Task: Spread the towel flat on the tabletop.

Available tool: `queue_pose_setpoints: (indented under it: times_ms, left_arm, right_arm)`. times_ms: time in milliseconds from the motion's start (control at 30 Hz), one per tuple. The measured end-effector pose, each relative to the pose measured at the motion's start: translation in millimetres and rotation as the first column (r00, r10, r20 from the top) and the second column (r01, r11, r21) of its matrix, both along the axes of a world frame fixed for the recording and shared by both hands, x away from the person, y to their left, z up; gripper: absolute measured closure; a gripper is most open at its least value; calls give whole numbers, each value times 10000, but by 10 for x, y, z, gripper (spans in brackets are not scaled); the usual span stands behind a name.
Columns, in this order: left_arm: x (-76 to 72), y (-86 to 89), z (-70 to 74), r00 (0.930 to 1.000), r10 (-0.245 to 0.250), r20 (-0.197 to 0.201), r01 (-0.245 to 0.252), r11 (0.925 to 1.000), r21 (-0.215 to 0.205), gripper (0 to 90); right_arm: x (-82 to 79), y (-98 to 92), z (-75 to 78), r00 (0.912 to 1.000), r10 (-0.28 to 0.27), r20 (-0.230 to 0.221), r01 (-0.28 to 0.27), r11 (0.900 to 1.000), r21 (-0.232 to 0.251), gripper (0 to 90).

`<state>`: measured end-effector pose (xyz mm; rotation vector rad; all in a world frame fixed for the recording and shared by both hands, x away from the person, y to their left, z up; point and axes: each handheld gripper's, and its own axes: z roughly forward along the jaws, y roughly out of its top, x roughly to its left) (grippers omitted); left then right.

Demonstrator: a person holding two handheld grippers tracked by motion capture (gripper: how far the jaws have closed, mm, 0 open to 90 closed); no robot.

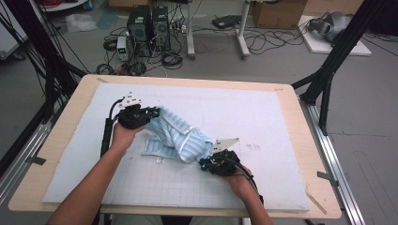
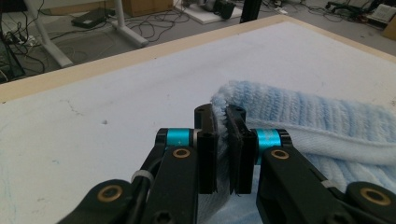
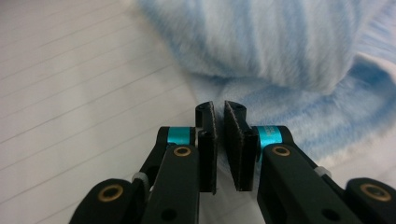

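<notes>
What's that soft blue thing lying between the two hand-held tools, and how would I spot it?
Look at the white mat covering the wooden table. Near its middle lies a crumpled towel, between the left gripper and the right gripper. It is the only soft thing there: fluffy cloth, light blue with white stripes.

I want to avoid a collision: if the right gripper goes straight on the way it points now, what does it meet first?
Most likely the blue-and-white striped towel. In the right gripper view it lies just beyond the nearly shut fingers of the right gripper. How near is hard to judge, and nothing shows between them.
</notes>
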<state>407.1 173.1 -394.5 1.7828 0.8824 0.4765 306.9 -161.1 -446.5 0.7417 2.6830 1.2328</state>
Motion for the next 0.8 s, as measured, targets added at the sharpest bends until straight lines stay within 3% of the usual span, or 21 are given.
queue_pose_setpoints:
  times_ms: [233,333,400,433,500,533,600,700,767,800]
  left_arm:
    - [46,22,-41,9995,307,-67,-308,9995,-70,834]
    - [61,12,-59,9994,337,-103,-338,9993,-138,834]
    - [69,-14,-81,9995,275,-156,-275,9996,-53,834]
    - [70,-30,-90,9996,245,-170,-246,9997,-51,833]
    - [73,-57,-102,9997,207,-142,-208,9998,-45,833]
    - [76,-66,-105,9997,206,-135,-206,9998,-48,833]
    - [81,-79,-114,9997,218,-146,-219,9997,-86,834]
    - [85,-85,-118,9996,267,-136,-269,9996,-128,834]
    - [87,-77,-115,9994,316,-123,-318,9994,-153,834]
    - [91,-75,-118,9994,324,-128,-327,9993,-206,834]
  right_arm:
    - [-248,25,-3,9899,1266,-646,-1246,9916,341,836]
    - [-318,20,7,9860,1560,-587,-1540,9874,373,808]
    - [-321,1,48,9899,1394,-268,-1375,9884,644,712]
    - [-316,-10,84,9931,1168,21,-1165,9891,895,614]
    - [-300,-37,187,9968,498,619,-586,9868,1508,508]
    - [-289,-39,241,9940,79,1091,-266,9849,1712,442]
    - [-239,-10,327,9866,-551,1534,248,9809,1929,402]
    - [-118,155,363,9839,-764,1613,459,9816,1852,374]
    - [-72,326,354,9826,-701,1722,473,9900,1328,386]
    - [-62,410,349,9798,-734,1858,566,9940,940,434]
